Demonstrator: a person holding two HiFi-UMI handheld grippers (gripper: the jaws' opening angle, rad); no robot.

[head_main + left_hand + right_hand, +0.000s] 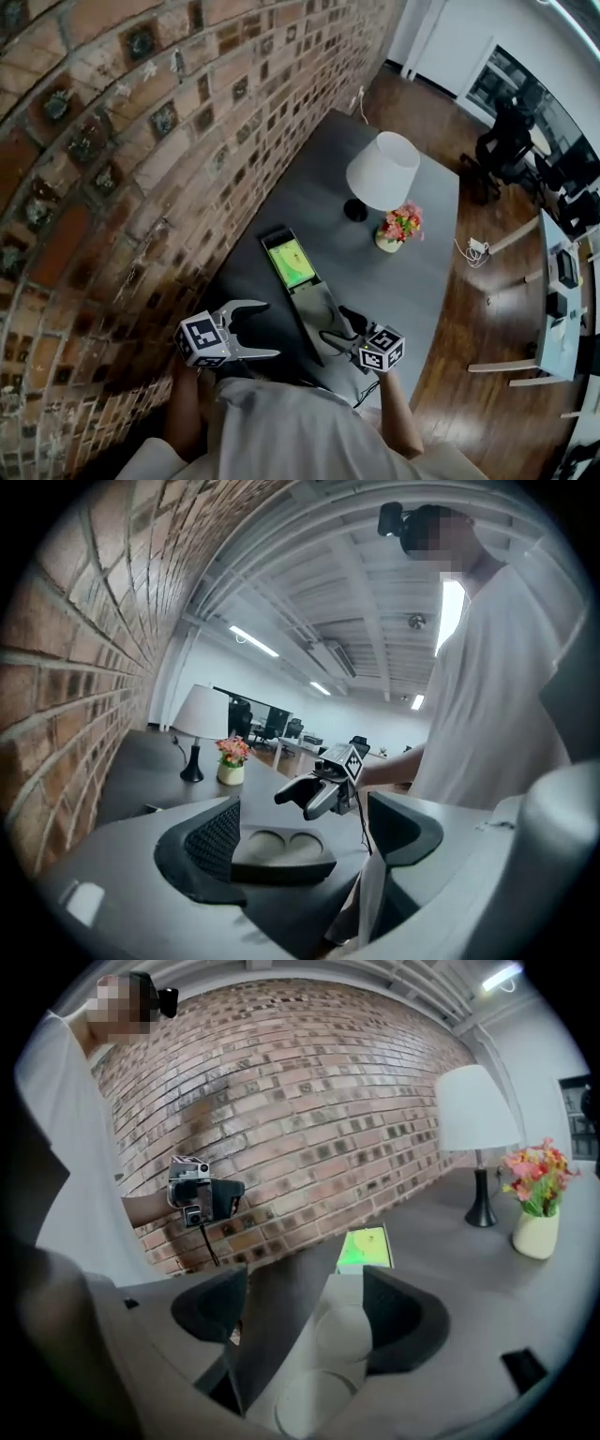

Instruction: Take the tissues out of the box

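Observation:
A long tissue box (292, 262) with a green top lies on the dark grey table (422, 281), close to the brick wall. It also shows in the right gripper view, where the box (367, 1249) lies ahead past the jaws. No tissue shows sticking out. My left gripper (272, 330) hovers open at the box's near left; its jaws (309, 832) are empty. My right gripper (336, 326) hangs at the box's near right end, with its jaws apart and nothing between them (305, 1312). Each gripper faces the other: the right one (286, 797), the left one (225, 1199).
A white-shaded lamp (382, 173) and a small pot of flowers (398, 227) stand on the far half of the table. The brick wall (112, 187) runs along the table's left side. Wooden floor, desks and office chairs (506, 141) lie to the right.

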